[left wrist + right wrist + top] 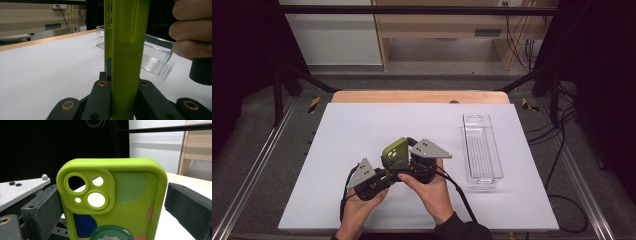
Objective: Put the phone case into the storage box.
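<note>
Writing or brand marks could not be read anywhere on the green phone case; its back carried only coloured shapes, a dark blue patch, a pale green half-circle, a round green badge at the bottom edge and small pink bits at the right, seen in the right gripper view beside the raised camera cut-outs.

Near the middle of the white table, toward the person's side, the case was held up off the surface between both tools. The left tongs were closed on the case's lower part; in the left gripper view the case stood upright and edge-on, pinched between the two black jaws. The right tongs sat around the upper part of the case. In the right gripper view the left jaw pressed against the side of the case, while the right jaw stood slightly clear of the other side, so they were narrowly apart rather than gripping.

The left hand and right hand were close together. A clear plastic tray lay well off to the right on the table.
</note>
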